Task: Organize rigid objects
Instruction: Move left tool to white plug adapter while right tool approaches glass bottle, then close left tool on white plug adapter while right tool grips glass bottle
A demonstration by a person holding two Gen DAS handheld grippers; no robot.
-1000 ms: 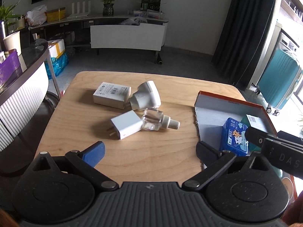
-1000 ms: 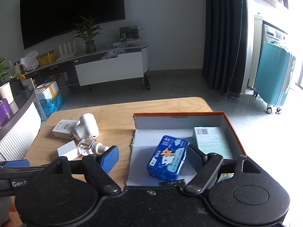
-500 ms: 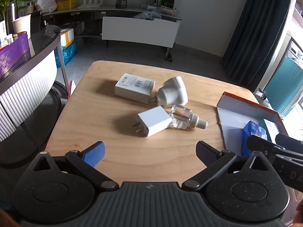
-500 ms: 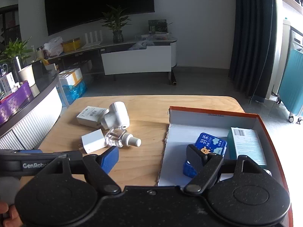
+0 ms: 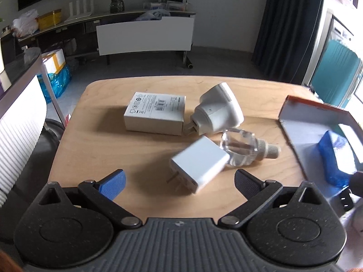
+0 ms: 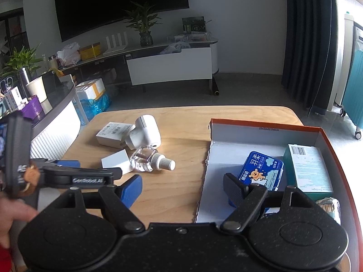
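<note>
My left gripper [image 5: 179, 181], jaws spread and empty, frames the charger [image 5: 199, 162]; right gripper [image 6: 182, 189], also unclenched, waits over the box [image 6: 265, 123].

Wooden counter [image 5: 95, 158], rounded corners, pale grain. On it, left of middle: flat white carton [image 5: 155, 115], label side up; white cone-shaped plug adapter [image 5: 219, 113] on its side, prongs touching carton's edge. Nearer: small white charger [image 5: 199, 163], prongs toward counter's near edge, against clear glass bottle [image 5: 240, 149] lying flat. Right: open orange-rimmed box [image 6: 267, 127].
</note>
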